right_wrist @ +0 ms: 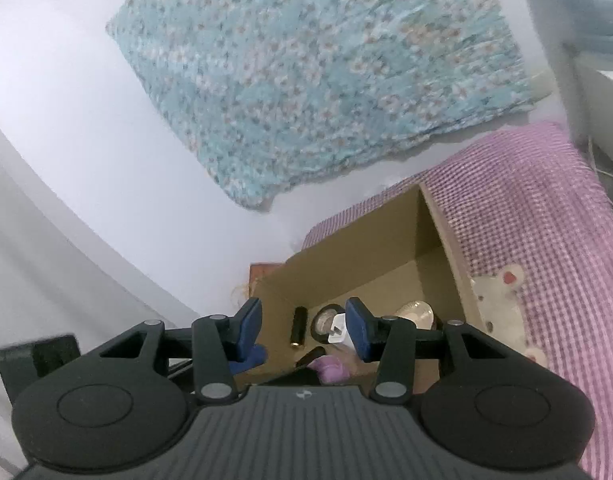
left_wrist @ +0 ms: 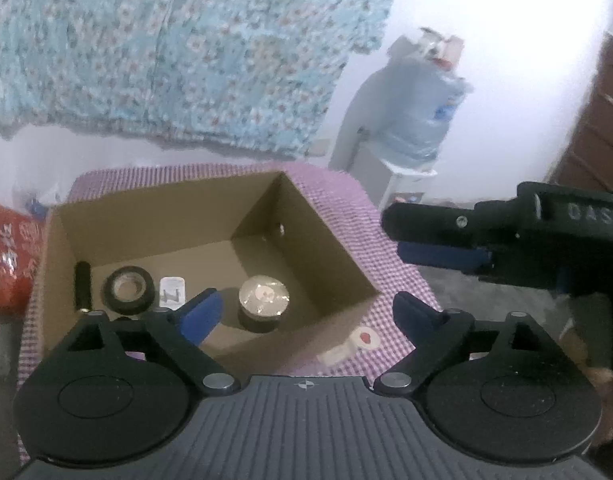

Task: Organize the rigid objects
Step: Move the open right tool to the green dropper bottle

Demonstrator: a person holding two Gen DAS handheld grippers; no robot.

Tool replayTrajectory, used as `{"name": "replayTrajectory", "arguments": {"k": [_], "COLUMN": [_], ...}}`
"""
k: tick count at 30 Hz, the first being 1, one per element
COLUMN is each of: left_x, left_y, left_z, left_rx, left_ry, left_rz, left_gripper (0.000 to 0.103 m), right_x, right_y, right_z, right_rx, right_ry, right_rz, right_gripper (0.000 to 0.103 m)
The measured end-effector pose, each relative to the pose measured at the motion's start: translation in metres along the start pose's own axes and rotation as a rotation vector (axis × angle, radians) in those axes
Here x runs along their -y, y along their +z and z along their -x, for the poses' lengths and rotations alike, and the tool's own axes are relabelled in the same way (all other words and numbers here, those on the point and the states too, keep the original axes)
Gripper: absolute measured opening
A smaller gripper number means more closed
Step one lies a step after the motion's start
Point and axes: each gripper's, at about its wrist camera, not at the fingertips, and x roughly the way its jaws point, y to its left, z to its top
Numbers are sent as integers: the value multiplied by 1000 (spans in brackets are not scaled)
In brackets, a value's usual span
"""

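Both the left gripper and right gripper gape empty above the cardboard box, which holds a black tape roll, charger, black cylinder and round tin

A pale blue floral cloth hangs on the white wall at the far side, spreading across most of the upper left. Below it a pink-and-white checked cover lies over the surface, with what looks like a small bear motif near its right front edge, too blurred to be sure. To the far right a large water bottle sits on a white dispenser. A brown wooden door stands at the right edge. At the left edge sits a red package with white lettering.
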Motion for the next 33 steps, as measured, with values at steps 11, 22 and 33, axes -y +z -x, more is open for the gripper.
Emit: {"name": "replayTrajectory", "arguments": {"k": [11,22,33], "left_x": [-24,-36,-61], "left_y": [-58,-95,-112], "left_z": [50,32,3], "left_rx": [-28,-25,-44], "left_ry": [49,141,243], "left_rz": [-24,-90,-32], "left_gripper": [96,90,63], "right_x": [-13,-52,-85], "right_y": [-48,-86,-97], "right_z": [13,-26,-82], "right_rx": [-85,-248,-337], "right_ry": [-47,-104,-113], "right_rz": [-15,120,282], "right_gripper": [49,50,50]}}
